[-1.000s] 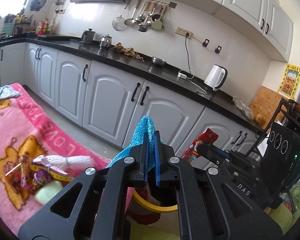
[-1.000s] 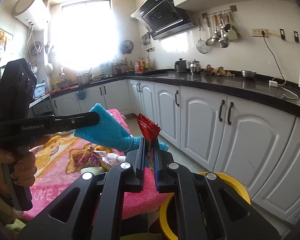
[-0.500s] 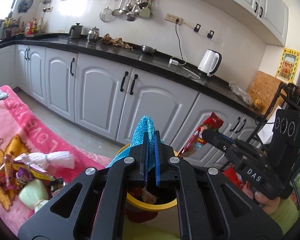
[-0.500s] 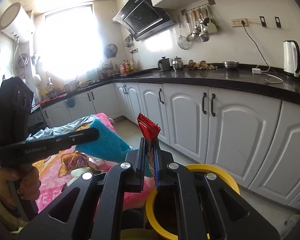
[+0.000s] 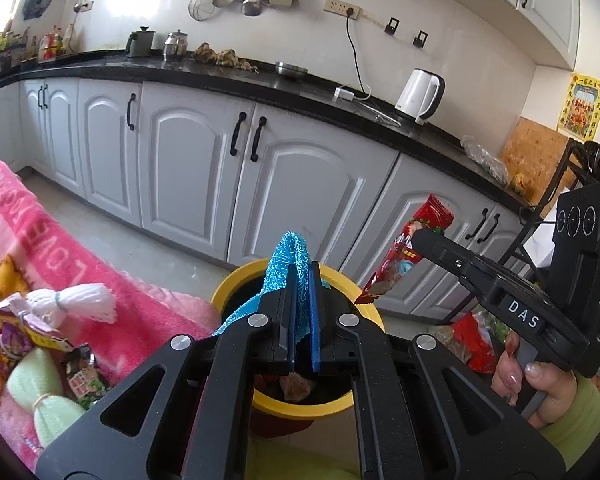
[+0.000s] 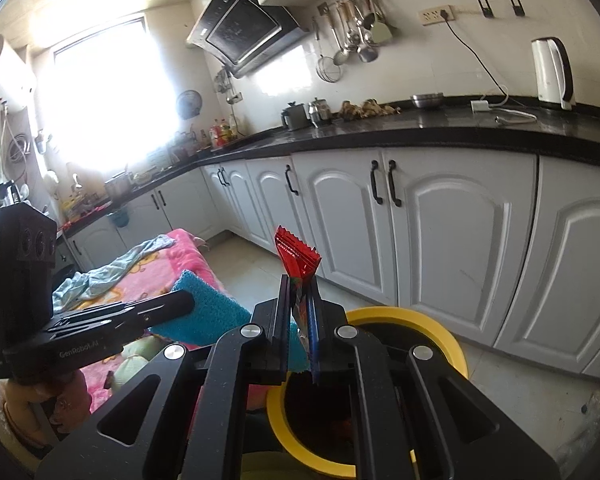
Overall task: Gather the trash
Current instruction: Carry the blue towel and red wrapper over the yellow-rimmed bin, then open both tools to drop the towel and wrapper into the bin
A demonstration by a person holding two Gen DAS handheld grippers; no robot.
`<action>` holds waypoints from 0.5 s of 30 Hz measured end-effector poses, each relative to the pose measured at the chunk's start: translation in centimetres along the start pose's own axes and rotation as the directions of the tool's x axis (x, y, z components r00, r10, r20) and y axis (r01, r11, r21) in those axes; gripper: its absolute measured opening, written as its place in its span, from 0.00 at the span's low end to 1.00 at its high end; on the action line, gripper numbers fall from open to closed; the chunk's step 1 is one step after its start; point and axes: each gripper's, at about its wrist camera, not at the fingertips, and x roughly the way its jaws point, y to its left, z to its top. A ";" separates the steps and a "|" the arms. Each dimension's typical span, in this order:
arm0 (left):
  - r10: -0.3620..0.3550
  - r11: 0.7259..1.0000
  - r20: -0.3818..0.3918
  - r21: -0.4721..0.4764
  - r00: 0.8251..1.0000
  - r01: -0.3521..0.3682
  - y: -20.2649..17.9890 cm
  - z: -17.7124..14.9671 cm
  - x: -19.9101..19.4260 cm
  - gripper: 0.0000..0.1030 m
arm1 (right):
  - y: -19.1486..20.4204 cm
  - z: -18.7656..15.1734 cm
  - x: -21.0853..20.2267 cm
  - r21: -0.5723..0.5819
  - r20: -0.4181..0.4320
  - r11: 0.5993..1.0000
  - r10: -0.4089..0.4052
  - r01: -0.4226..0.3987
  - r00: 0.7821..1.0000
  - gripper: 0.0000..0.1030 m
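Observation:
My left gripper (image 5: 303,276) is shut on a teal knitted cloth (image 5: 290,258), which hangs over the yellow-rimmed trash bin (image 5: 296,406). From the right wrist view the same cloth (image 6: 208,308) sticks out of the left gripper (image 6: 188,300) at the left. My right gripper (image 6: 299,284) is shut on a red snack wrapper (image 6: 296,258) above the bin's yellow rim (image 6: 440,330). In the left wrist view that wrapper (image 5: 404,248) points down toward the bin from the right gripper (image 5: 418,236). Some rubbish lies inside the bin.
A pink blanket (image 5: 32,240) at the left carries wrappers, a white foam net (image 5: 76,304) and green pieces (image 5: 48,396). White cabinets (image 5: 188,168) under a black counter run behind the bin. A red bag (image 5: 472,340) lies on the floor at the right.
Both grippers have moved forward and down toward the bin, which has come fully into view beneath them. Each keeps its hold on its item.

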 end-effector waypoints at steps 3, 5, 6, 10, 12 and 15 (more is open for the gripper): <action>-0.002 1.000 -0.015 0.002 1.000 0.002 -0.1 -0.4 0.9 0.02 | -0.6 -0.3 0.5 0.011 -0.009 1.000 -0.012 0.012 1.000 0.07; -0.005 1.000 -0.025 0.002 1.000 0.005 -0.2 -0.6 1.5 0.02 | -1.1 -0.5 0.8 0.021 -0.016 1.000 -0.022 0.022 1.000 0.07; -0.005 1.000 -0.029 0.002 1.000 0.005 -0.2 -0.7 1.8 0.02 | -1.4 -0.6 1.0 0.028 -0.020 0.999 -0.026 0.026 0.999 0.07; -0.008 1.000 -0.049 -0.003 0.999 0.008 -0.2 -1.0 3.0 0.02 | -2.4 -1.1 1.7 0.052 -0.039 0.998 -0.043 0.045 0.998 0.07; -0.009 1.000 -0.055 -0.006 0.998 0.009 -0.3 -1.2 3.5 0.02 | -2.8 -1.4 2.1 0.063 -0.051 0.997 -0.048 0.051 0.998 0.07; -0.014 1.000 -0.072 -0.011 0.997 0.013 -0.1 -1.4 4.3 0.02 | -3.2 -1.8 2.6 0.074 -0.065 0.995 -0.055 0.060 0.996 0.08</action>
